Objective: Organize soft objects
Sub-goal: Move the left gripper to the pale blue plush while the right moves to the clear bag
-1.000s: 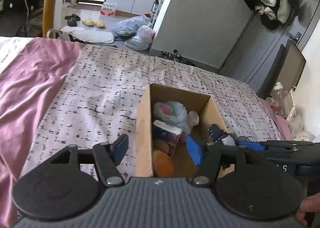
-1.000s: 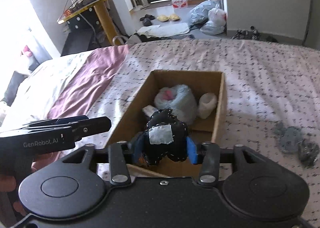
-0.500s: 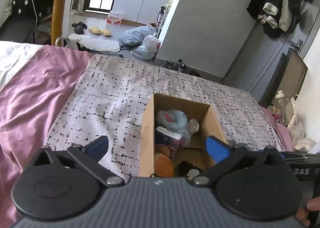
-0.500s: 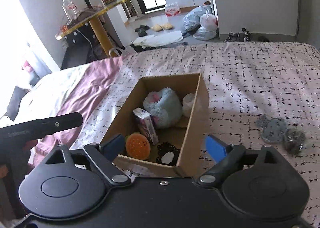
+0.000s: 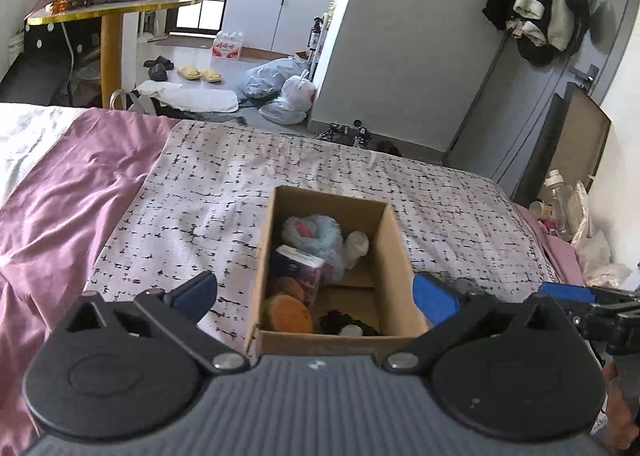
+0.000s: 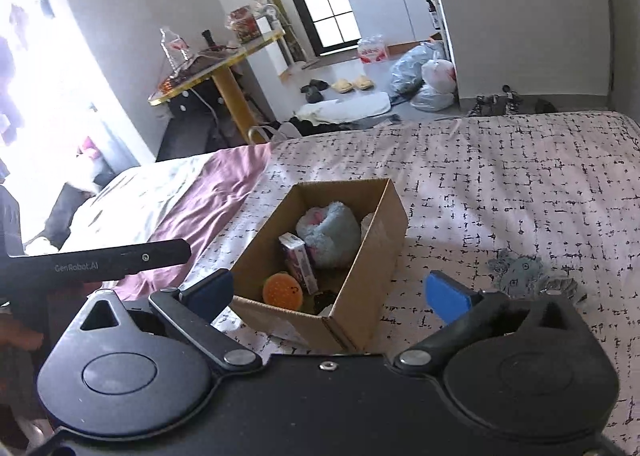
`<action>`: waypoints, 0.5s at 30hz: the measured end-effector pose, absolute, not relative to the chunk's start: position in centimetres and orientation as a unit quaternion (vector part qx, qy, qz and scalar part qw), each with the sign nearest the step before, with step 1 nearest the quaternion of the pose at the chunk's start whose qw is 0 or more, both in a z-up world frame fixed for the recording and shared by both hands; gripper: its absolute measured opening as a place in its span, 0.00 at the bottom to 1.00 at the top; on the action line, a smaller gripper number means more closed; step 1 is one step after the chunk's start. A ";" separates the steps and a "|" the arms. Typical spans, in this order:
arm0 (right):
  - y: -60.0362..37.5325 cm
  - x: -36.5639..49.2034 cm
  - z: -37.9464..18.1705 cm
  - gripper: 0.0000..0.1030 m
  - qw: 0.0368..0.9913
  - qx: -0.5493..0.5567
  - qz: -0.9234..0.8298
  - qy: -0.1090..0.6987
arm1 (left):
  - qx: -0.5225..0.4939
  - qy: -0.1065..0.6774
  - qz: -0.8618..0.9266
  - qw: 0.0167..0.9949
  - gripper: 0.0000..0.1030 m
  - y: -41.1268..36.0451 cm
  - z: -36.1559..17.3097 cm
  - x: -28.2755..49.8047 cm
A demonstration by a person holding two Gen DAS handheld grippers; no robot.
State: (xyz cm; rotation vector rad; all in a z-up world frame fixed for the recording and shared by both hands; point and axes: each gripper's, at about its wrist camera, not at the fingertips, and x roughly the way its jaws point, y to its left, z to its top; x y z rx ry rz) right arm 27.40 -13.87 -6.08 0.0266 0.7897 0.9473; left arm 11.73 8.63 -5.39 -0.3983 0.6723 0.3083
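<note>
Both wrist views near, over shared box [image 5: 394,252] [image 6: 376,252]

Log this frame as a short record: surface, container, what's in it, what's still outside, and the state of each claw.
surface: bed with patterned blanket
container: open cardboard box, on the blanket
in box: blue-pink plush, orange round toy, small carton, black item, white soft item
outside box: grey soft items on the blanket, to the box's right in the right wrist view
left claw: open, empty, facing the box
right claw: open, empty, near the box's front corner
</note>
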 end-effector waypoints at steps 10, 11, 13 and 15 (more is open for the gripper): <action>-17.6 28.4 -5.5 1.00 0.824 0.018 0.440 0.357 | -0.161 0.328 0.163 0.916 1.00 4.4 -3.9 11.4; -18.0 28.6 -5.4 1.00 0.824 0.020 0.440 0.357 | -0.159 0.329 0.164 0.916 1.00 4.2 -3.8 11.5; -18.7 29.0 -5.4 1.00 0.824 0.022 0.440 0.357 | -0.156 0.330 0.167 0.916 1.00 3.5 -3.6 12.0; -19.5 29.4 -5.4 1.00 0.826 0.022 0.437 0.355 | -0.156 0.332 0.162 0.916 1.00 3.0 -3.5 12.5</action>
